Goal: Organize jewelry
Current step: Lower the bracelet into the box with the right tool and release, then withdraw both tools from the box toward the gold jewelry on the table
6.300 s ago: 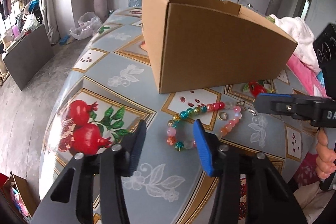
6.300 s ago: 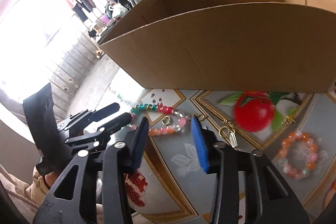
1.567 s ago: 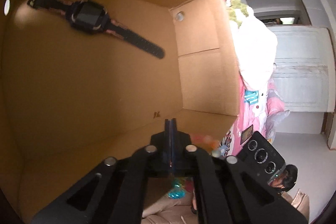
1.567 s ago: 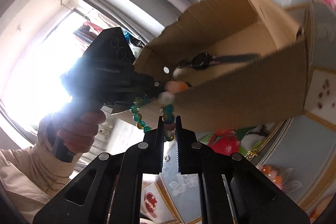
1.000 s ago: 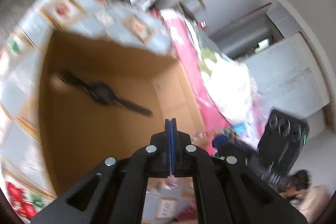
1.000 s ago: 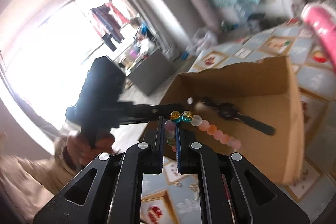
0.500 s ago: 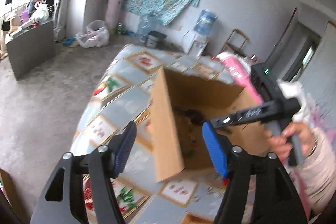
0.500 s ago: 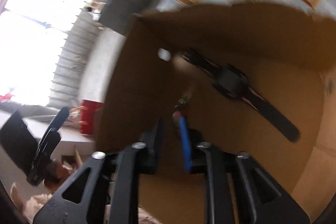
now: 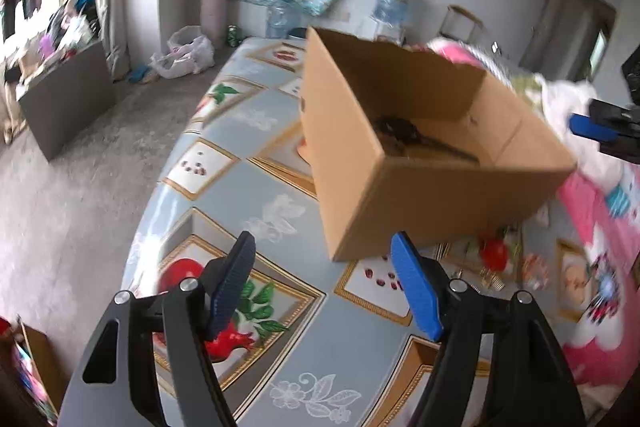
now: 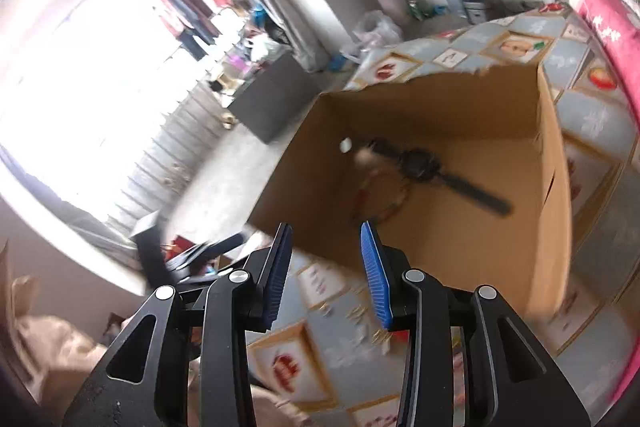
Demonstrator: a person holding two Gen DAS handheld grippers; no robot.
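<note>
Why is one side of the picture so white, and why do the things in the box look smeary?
Right wrist view: the window glares white with daylight, and motion blur smears the watch and bracelet inside the cardboard box. Left wrist view: evenly lit, with the edges bent by the fisheye lens.

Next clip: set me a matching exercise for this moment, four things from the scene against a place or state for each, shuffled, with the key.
Things
1. wristwatch
2. beaded bracelet
3. left claw
4. cardboard box

Places or states
A. open and empty, above the fruit-patterned tablecloth
B. stands on the tablecloth, top open
C. lies dark and stretched out across the box floor
D. blurred ring on the box floor, beside the watch and nearer the right claw

Pairs: 1-C, 2-D, 3-A, 4-B
</note>
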